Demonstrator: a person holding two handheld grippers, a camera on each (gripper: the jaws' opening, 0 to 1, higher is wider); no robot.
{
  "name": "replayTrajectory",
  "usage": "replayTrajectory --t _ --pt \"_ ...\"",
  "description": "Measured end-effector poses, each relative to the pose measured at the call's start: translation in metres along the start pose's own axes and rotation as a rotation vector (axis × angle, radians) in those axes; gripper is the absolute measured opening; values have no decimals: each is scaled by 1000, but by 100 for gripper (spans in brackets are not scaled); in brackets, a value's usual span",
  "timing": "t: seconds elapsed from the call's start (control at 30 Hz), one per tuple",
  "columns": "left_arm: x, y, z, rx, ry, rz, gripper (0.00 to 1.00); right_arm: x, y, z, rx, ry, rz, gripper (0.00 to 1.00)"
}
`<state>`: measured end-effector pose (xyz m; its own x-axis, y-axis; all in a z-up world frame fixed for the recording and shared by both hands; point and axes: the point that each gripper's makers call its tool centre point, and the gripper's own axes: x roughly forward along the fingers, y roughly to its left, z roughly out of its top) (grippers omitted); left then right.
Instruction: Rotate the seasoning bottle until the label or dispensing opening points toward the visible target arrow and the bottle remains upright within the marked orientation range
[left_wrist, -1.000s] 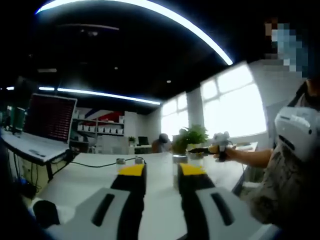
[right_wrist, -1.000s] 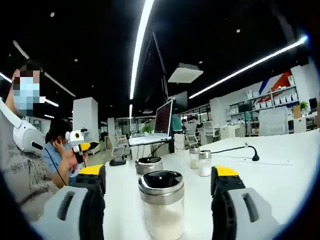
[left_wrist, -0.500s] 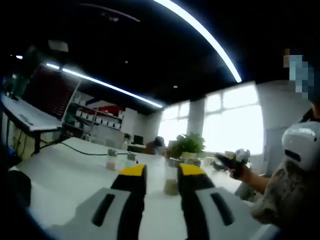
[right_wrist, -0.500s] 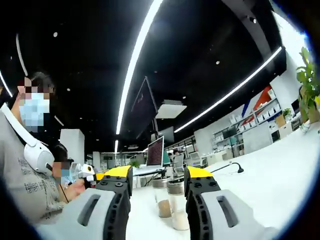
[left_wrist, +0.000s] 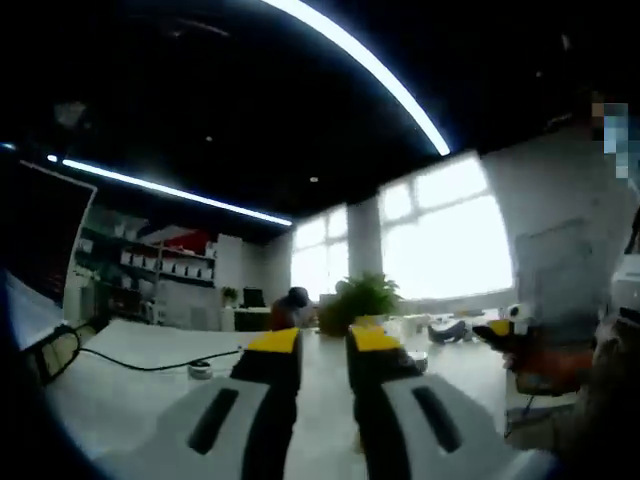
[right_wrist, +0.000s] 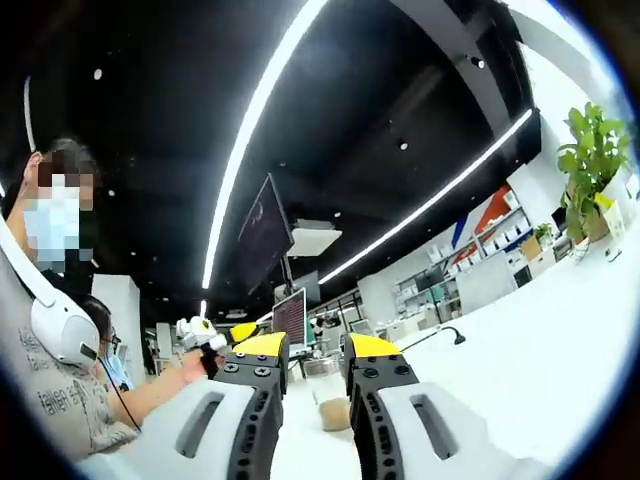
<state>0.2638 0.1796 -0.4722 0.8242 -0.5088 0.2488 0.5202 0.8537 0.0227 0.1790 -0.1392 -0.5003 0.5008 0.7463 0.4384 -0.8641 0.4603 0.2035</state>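
Observation:
A glass seasoning bottle (right_wrist: 328, 405) with a metal lid and pale powder stands upright on the white table (right_wrist: 520, 350). It shows through the narrow slit between the jaws of my right gripper (right_wrist: 315, 350), beyond their tips. Those jaws are shut with nothing held between them. My left gripper (left_wrist: 323, 345) is also shut and empty, pointing across the table (left_wrist: 140, 345) toward the windows. A hand holds the left gripper (right_wrist: 205, 335) at the left of the right gripper view. The right gripper (left_wrist: 500, 330) shows blurred at the right of the left gripper view.
A small round object (left_wrist: 200, 371) and a black cable (left_wrist: 150, 365) lie on the table. A potted plant (left_wrist: 358, 300) stands at the far edge. A laptop (right_wrist: 290, 315) and a gooseneck microphone (right_wrist: 445, 333) stand further back. The person (right_wrist: 55, 330) stands at the left.
My right jaws have closed from wide open to shut, and that view tilted up and pulled back from the near bottle. The left view swung; the bottle between its jaws is gone.

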Motion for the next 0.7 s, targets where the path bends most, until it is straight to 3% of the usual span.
replayTrajectory --t 0.1,0.23,0.4,0.47,0.53,0.6,0.7 --pt "31 25 -27 89 64 57 22 -7 11 11 5 -36 1 19" --pt "73 32 -54 206 122 35 24 -17 19 21 3 -49 -57 17" --pt "125 41 -90 172 158 30 29 -33 32 32 -3 -93 -132 16" --pt "136 50 -108 190 215 62 33 -38 37 32 -5 -89 -165 16" --pt "145 56 -115 215 216 86 36 -43 40 33 -41 -79 -212 16" --pt "153 63 -120 183 210 114 44 -48 44 36 -68 -75 -248 16" --pt "160 67 -116 180 183 129 47 -57 55 49 -95 -122 -273 16"
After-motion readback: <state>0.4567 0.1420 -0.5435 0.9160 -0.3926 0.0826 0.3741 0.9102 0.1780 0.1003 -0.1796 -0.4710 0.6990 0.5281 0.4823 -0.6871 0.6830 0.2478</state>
